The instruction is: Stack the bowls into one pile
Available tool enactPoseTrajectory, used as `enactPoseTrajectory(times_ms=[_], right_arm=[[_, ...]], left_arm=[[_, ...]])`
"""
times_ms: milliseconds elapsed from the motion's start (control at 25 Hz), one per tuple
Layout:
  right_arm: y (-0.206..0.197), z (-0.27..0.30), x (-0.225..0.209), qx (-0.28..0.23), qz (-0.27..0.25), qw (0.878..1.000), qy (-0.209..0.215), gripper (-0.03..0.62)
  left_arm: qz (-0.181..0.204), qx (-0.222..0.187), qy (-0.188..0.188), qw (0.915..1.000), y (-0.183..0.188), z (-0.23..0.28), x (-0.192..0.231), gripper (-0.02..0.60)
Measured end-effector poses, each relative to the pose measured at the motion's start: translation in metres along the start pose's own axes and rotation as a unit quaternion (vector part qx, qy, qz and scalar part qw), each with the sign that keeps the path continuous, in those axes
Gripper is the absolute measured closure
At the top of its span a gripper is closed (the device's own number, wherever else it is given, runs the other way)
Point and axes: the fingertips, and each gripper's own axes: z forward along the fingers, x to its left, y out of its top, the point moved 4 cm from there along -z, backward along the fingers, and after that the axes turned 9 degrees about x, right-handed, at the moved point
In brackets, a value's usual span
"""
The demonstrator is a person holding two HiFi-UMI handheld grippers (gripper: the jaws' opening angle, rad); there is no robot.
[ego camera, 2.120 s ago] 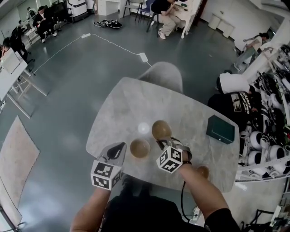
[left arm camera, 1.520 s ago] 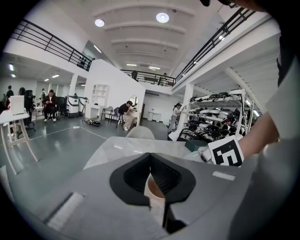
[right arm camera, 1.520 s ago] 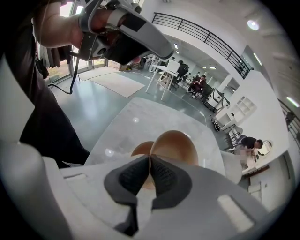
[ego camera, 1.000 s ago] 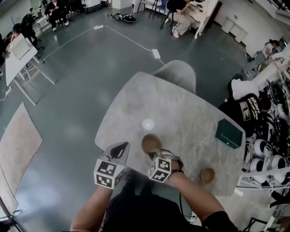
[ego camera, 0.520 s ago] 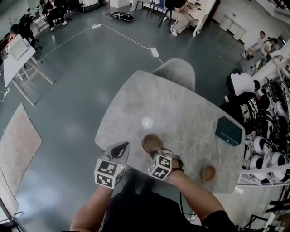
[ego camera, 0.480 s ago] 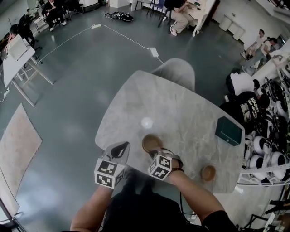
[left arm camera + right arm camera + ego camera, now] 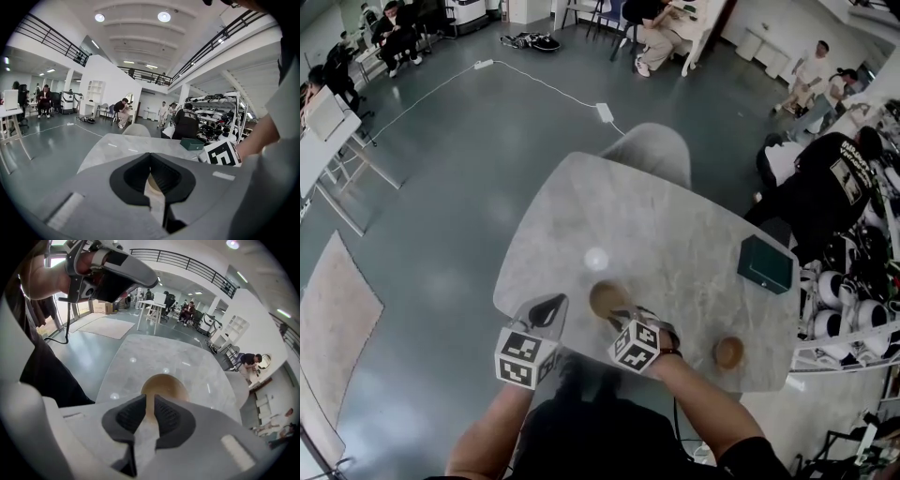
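Right gripper [image 7: 151, 399] fingers [image 7: 127, 420] slightly apart, just been opening; near rim of brown round bowl [image 7: 607, 298] in the gap, pads not pressing on it. Left gripper [image 7: 150, 154] fingers [image 7: 126, 176] together at the tips, empty, just beside that bowl. Small brown bowl [image 7: 728, 352] well apart to the right on grey marbled worktop [image 7: 675, 216]. Dark green box [image 7: 765, 264] near right edge.

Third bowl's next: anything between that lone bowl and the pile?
Only the right gripper, whose jaws have just been opening astride the pile rim, lies toward the lone bowl. The green box sits clear.
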Motion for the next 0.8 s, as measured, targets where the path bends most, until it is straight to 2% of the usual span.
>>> enactPoseTrajectory(times_ms=[200, 400, 560, 800], right_arm=[[-0.003, -0.027, -0.017, -0.023, 0.038, 0.998, -0.032, 0.536], [-0.010, -0.057, -0.030, -0.079, 0.073, 0.993, -0.049, 0.536], [-0.022, -0.087, -0.040, -0.122, 0.100, 0.986, -0.056, 0.536], [-0.057, -0.137, -0.061, -0.180, 0.152, 0.969, -0.071, 0.537]], left_arm=[[0.014, 0.000, -0.019, 0.9997, 0.012, 0.004, -0.011, 0.571], [0.033, -0.005, -0.018, 0.9993, 0.027, 0.014, -0.029, 0.571], [0.051, -0.010, -0.018, 0.9985, 0.044, 0.021, -0.050, 0.571], [0.054, -0.021, -0.025, 0.9980, 0.063, 0.037, -0.093, 0.571]])
